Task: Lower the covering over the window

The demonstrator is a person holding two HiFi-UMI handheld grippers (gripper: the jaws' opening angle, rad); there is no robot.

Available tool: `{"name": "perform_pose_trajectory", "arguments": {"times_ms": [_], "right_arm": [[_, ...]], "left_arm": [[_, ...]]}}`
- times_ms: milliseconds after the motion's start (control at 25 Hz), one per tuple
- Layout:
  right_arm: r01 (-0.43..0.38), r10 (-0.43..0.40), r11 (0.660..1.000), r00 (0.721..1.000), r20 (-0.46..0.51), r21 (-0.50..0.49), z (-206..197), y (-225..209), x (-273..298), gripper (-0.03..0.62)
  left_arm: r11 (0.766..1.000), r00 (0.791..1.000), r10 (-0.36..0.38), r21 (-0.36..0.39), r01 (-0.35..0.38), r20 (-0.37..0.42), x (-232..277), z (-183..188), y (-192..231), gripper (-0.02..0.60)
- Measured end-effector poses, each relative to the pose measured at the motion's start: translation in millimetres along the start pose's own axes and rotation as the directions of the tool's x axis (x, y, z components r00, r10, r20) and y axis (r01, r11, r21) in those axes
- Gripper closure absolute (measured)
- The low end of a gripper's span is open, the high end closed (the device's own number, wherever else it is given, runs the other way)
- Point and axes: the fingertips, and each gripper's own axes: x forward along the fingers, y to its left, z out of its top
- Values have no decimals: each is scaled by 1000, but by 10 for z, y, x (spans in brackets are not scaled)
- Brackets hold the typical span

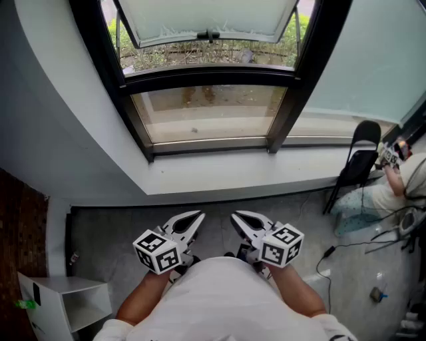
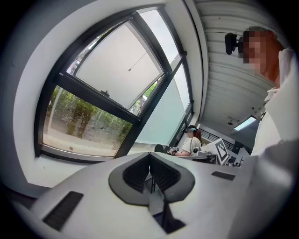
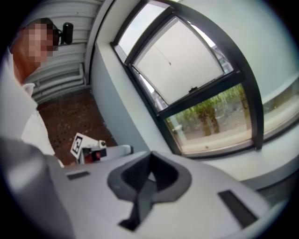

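A dark-framed window faces me above a white sill; its upper sash is tilted outward and its glass is uncovered. A thin cord with a small bead hangs before the upper pane, also seen as the cord in the right gripper view. A pale blind covers the neighbouring window on the right. My left gripper and right gripper are held low against my body, tips toward the window. Both are shut with nothing in them, as the left gripper and right gripper views confirm.
A black folding chair stands at the right under the sill, with a seated person beside it. Cables lie on the grey floor there. A white shelf unit sits at lower left beside a brown perforated panel.
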Motion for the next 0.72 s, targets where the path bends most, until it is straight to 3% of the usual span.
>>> {"name": "perform_pose_trajectory", "arguments": {"times_ms": [280, 480, 720], "right_arm": [[17, -18, 1000, 1000, -11, -18, -6, -32, 15, 572], [38, -39, 998, 999, -21, -44, 46, -146, 64, 569], [49, -51, 989, 999, -13, -139, 290, -248, 102, 531]], "left_arm": [[1000, 1000, 4, 12, -4, -10, 19, -11, 1, 566], [997, 999, 44, 61, -43, -9, 87, 36, 63, 565], [992, 999, 46, 115, -47, 14, 214, 245, 49, 565]]}}
